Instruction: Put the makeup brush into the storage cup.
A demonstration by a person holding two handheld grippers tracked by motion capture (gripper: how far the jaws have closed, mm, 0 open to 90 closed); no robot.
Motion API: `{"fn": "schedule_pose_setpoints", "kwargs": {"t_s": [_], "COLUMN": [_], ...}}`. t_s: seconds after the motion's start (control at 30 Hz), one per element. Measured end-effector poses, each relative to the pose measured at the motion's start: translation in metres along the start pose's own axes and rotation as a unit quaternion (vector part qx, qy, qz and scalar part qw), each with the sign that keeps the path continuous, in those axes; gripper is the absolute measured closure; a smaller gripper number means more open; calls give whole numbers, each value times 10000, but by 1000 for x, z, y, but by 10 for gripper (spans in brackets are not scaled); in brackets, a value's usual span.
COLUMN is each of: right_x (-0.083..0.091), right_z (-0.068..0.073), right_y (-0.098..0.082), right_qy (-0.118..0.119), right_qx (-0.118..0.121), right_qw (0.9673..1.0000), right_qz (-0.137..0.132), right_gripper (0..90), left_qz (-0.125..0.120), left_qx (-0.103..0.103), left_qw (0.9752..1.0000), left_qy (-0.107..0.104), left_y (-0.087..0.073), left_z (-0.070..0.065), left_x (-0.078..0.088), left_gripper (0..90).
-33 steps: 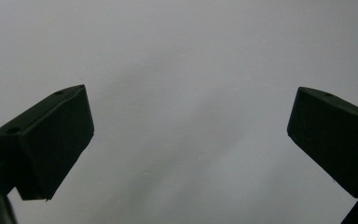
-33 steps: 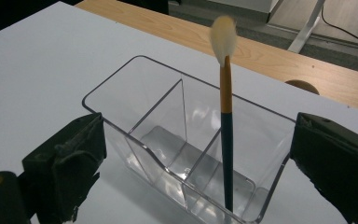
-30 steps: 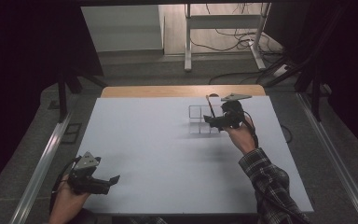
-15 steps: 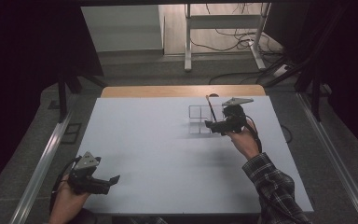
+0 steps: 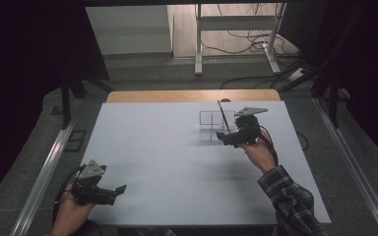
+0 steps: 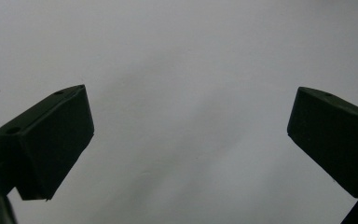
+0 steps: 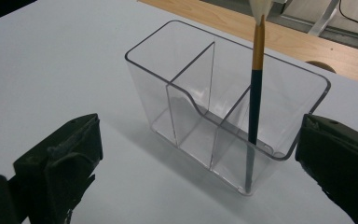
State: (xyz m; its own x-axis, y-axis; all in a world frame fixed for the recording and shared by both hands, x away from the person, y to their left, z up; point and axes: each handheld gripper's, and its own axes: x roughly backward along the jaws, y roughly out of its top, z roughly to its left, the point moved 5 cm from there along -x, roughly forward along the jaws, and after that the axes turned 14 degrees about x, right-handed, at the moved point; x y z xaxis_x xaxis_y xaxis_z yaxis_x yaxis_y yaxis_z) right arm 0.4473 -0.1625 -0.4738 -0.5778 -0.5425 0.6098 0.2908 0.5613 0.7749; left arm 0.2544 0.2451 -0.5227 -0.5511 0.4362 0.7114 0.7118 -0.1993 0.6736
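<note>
On the white table (image 5: 167, 162), the thin dark brush (image 7: 254, 100) already stands in the clear plastic organizer (image 7: 186, 100), at your one o'clock; your right gripper (image 7: 198, 154) and left gripper (image 6: 189, 140) are both spread and empty.

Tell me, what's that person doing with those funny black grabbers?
A person holds a grabber in each hand at a white table. The right gripper is open, right in front of a clear organizer with a paintbrush standing in one of its compartments. Nothing is between its jaws. The left gripper is open too, resting near the table's front edge, away from the organizer.
</note>
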Motion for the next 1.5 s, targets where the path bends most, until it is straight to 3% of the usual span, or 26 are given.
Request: {"fn": "schedule_pose_setpoints", "kwargs": {"t_s": [0.53,1.5], "right_x": [6,30], "right_z": [10,23], "right_y": [-5,-14], "right_qy": [55,226], "right_qx": [16,38], "right_qw": [10000,9997], "right_qz": [50,5], "right_gripper": [0,0], "left_qz": [-11,25], "left_qx": [10,-20], "left_qw": [10000,10000], "left_qy": [-3,16], "left_y": [0,0], "left_z": [0,0], "left_x": [0,0], "left_gripper": [8,8]}}
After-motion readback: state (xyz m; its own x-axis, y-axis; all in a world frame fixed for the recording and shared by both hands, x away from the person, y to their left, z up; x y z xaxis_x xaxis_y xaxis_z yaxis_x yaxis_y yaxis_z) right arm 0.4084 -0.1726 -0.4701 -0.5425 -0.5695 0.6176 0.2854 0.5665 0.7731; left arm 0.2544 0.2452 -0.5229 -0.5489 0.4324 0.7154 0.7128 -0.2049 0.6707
